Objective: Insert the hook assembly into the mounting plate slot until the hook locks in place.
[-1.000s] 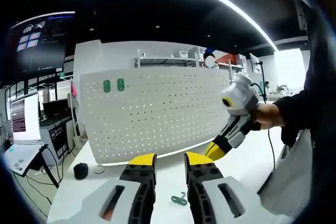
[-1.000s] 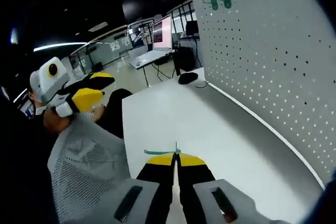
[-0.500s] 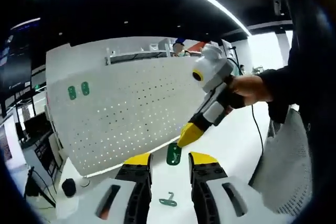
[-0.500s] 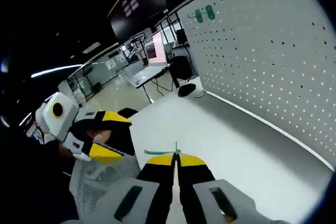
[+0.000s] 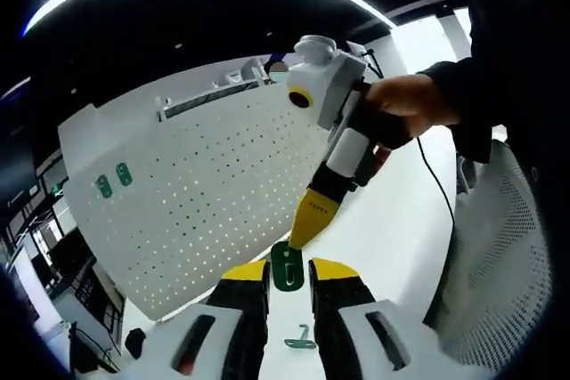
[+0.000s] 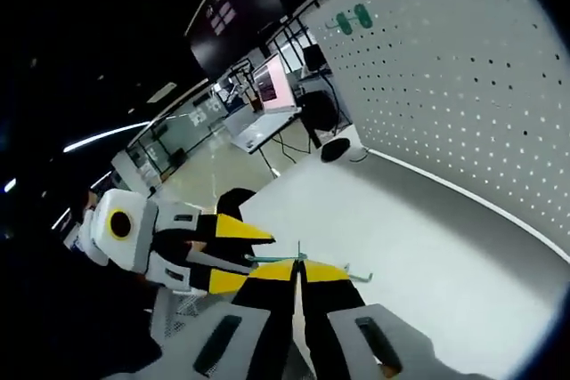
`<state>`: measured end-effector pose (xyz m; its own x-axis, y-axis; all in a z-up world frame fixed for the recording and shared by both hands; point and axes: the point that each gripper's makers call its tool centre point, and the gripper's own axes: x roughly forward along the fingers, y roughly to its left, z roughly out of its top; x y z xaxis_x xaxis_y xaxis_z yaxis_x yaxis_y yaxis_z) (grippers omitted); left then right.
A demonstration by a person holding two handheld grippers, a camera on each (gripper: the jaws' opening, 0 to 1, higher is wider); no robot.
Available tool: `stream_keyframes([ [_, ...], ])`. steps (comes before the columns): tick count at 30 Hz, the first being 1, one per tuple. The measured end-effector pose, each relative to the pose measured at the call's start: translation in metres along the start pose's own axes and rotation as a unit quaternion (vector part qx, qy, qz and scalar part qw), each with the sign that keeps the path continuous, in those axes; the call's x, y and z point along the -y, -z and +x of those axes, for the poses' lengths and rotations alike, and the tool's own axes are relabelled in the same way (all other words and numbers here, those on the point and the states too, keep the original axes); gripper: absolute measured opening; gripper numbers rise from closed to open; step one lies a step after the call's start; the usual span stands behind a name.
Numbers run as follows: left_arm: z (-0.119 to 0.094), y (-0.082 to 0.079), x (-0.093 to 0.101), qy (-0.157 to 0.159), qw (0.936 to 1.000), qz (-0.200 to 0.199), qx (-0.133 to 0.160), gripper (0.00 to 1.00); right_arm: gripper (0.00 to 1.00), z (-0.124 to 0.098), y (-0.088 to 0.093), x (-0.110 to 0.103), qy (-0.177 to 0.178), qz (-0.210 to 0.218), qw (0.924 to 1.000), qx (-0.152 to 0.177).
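Right tool (image 5: 292, 236) pinches the green plate (image 5: 287, 266), presenting it between the left tool (image 5: 288, 275) jaws, narrowly parted, likely for handoff. Spare hook (image 5: 301, 339) lies on desk (image 5: 401, 220) at 6 o'clock; pegboard (image 5: 196, 193) at 10.

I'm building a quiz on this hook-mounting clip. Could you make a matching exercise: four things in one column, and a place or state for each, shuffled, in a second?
Things:
1. green plate
2. green hook
3. pegboard
4. left gripper

Places or states:
A. lying flat on the white table
B. standing upright, with two green pieces near its top corner
C. pinched at the tip of the right gripper
D. jaws apart, one on each side of the held plate

Pairs: 1-C, 2-A, 3-B, 4-D
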<state>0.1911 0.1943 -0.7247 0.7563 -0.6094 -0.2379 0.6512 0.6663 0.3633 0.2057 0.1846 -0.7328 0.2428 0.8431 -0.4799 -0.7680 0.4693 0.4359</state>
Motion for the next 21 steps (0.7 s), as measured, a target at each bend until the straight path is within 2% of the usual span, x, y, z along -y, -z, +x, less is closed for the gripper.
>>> stream_keyframes([
  [6, -0.001, 0.003, -0.003, -0.007, 0.9999, -0.005, -0.007, 0.09, 0.00, 0.000, -0.001, -0.008, -0.009, -0.002, 1.0000, -0.001],
  [17, -0.002, 0.003, -0.003, -0.008, 0.9999, -0.008, -0.006, 0.04, 0.00, 0.001, -0.003, -0.017, -0.013, -0.008, 0.9999, -0.005],
  [21, -0.003, 0.002, -0.005, -0.009, 0.9997, -0.024, -0.002, 0.04, 0.00, 0.001, -0.004, -0.019, -0.013, -0.011, 0.9998, -0.004],
])
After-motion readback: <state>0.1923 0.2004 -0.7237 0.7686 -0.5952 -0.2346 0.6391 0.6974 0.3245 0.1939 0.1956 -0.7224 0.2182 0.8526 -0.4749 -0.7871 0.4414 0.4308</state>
